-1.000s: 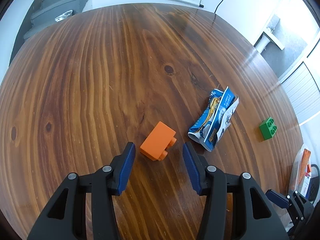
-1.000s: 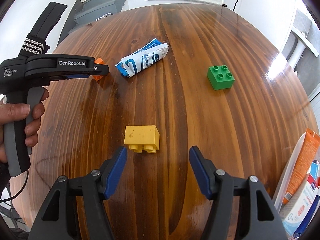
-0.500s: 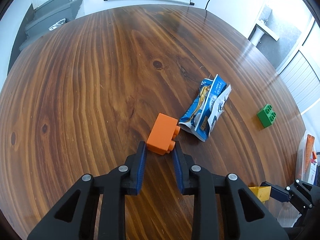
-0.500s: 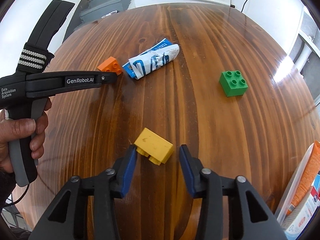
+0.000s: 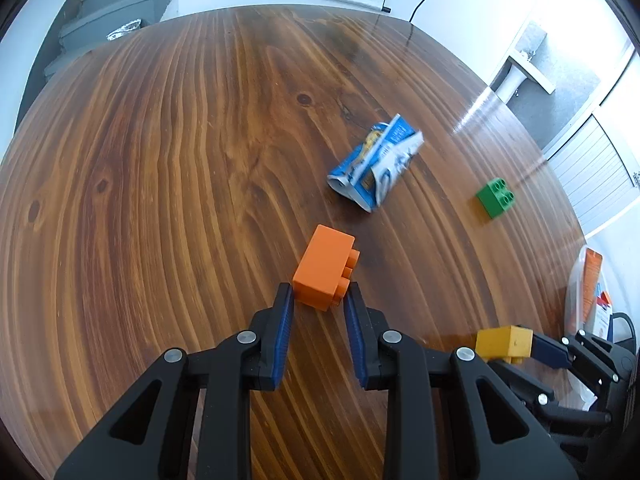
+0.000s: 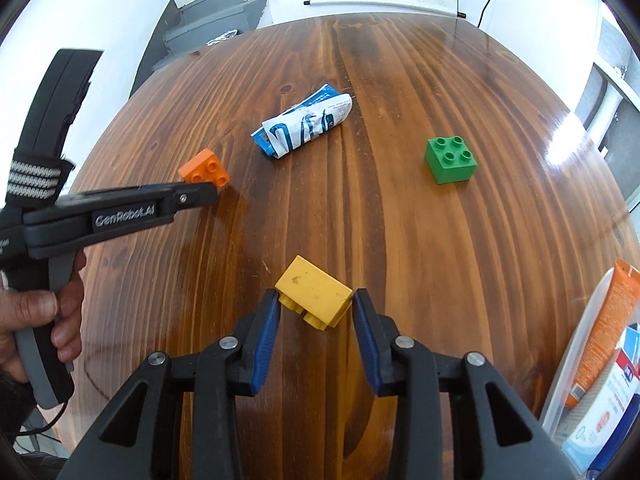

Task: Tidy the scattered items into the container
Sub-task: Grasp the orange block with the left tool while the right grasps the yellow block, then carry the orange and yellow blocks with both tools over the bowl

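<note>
Right wrist: hand (image 6: pixel 36 320) visible | left gripper (image 5: pixel 319 300) clamps orange brick (image 5: pixel 325 268) | right gripper (image 6: pixel 314 304) clamps yellow brick (image 6: pixel 314 294)

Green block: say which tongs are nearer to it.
Right. The right tongs, shut on the yellow block, sit nearer the green block. The left tongs, shut on the orange block, lie farther away, beyond the crumpled wrapper.

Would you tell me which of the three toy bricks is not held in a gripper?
The green brick: it sits alone, studs up, on the table. The orange brick and yellow brick are each clamped between pads.
</note>
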The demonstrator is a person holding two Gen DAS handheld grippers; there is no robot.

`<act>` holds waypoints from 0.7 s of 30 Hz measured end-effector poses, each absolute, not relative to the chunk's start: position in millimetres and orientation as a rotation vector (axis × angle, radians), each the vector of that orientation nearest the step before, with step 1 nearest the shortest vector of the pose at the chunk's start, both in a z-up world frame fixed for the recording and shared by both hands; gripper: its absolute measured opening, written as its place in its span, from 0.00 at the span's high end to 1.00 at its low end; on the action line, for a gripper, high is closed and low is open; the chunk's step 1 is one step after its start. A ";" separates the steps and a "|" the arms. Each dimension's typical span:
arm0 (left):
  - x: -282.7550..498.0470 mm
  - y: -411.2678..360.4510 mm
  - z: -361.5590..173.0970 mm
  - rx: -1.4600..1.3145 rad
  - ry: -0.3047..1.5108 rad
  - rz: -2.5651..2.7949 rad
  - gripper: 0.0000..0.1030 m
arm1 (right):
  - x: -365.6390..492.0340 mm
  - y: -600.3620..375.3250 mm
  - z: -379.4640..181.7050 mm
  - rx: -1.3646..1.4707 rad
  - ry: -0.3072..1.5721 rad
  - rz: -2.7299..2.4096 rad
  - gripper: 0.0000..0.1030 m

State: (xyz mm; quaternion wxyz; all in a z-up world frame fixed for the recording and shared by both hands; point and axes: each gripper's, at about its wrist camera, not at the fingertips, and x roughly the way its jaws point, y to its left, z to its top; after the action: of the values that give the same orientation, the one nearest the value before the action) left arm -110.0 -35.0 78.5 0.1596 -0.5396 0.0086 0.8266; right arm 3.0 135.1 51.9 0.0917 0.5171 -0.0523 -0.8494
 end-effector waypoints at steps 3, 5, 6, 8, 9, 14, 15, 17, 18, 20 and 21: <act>-93.1 -32.4 81.8 -1.548 0.023 2.356 0.73 | 10.7 139.9 55.2 1.536 -0.158 -2.520 0.60; -80.9 -32.0 84.9 -1.550 0.029 2.360 0.73 | 14.7 143.6 57.4 1.536 -0.157 -2.515 0.60; -77.2 -31.3 86.4 -1.551 0.032 2.361 0.73 | 15.7 145.0 58.5 1.538 -0.153 -2.511 0.60; -68.3 -30.3 93.6 -1.553 0.031 2.369 0.73 | 17.4 146.8 61.3 1.540 -0.139 -2.500 0.60; -62.1 -30.7 96.1 -1.555 0.026 2.370 0.73 | 19.1 147.9 63.1 1.539 -0.129 -2.492 0.60; -30.5 -21.3 94.3 -1.555 0.010 2.406 0.73 | 28.9 151.0 73.5 1.492 -0.087 -2.476 0.60; -25.1 -19.8 96.6 -1.551 0.006 2.418 0.73 | 30.6 152.5 75.3 1.482 -0.084 -2.473 0.60; -12.3 -17.7 99.8 -1.541 -0.006 2.443 0.73 | 34.4 155.2 77.8 1.462 -0.066 -2.464 0.60; -9.1 -13.9 100.5 -1.539 -0.018 2.456 0.73 | 36.2 156.4 78.6 1.454 -0.056 -2.457 0.60; -4.7 -4.1 100.6 -1.545 -0.032 2.471 0.73 | 40.6 161.0 79.9 1.449 -0.042 -2.436 0.60; 1.0 -1.7 102.7 -1.545 -0.036 2.474 0.73 | 42.9 164.4 80.6 1.446 -0.042 -2.426 0.60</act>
State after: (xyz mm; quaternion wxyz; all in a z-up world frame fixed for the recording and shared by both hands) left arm 1.0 -1.7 102.7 0.1122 -0.5263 -0.0122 0.8428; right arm 42.9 164.4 80.6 0.1581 0.5055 -0.0146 -0.8481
